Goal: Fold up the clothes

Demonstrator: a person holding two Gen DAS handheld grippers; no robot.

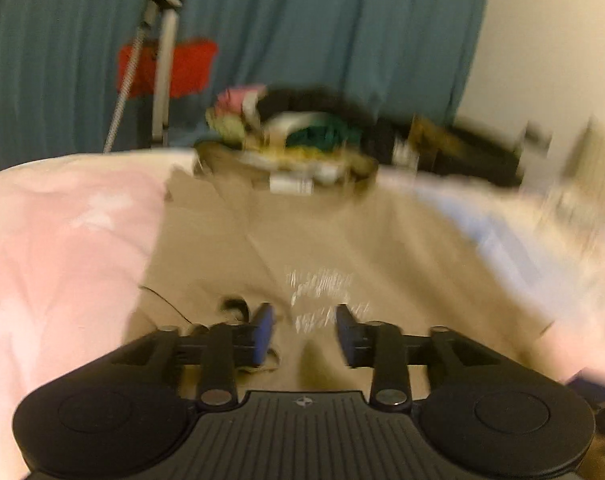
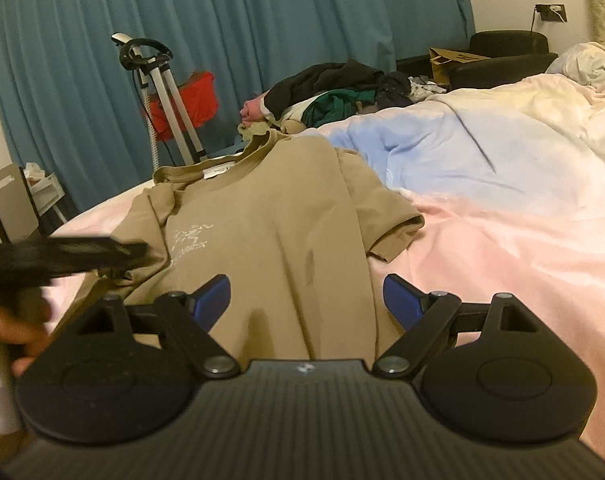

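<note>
Lying face-up near the bed's [image 2: 502, 248] foot edge, the tan T-shirt [image 2: 270, 216] looks unfolded; every fold remains. The left gripper [image 1: 304, 330] hovers over its chest print, fingers partly spread, empty. The right gripper [image 2: 306, 300] hangs above the hem, fingers wide. Only the right view shows both sleeves sharply.

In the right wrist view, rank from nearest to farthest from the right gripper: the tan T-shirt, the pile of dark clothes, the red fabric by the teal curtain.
1. Tan T-shirt: spread on the bed directly ahead of the right gripper, hem between its open fingers.
2. Pile of dark clothes: bed's far edge, slightly right.
3. Red fabric: beyond the bed, left, against the teal curtain.
</note>
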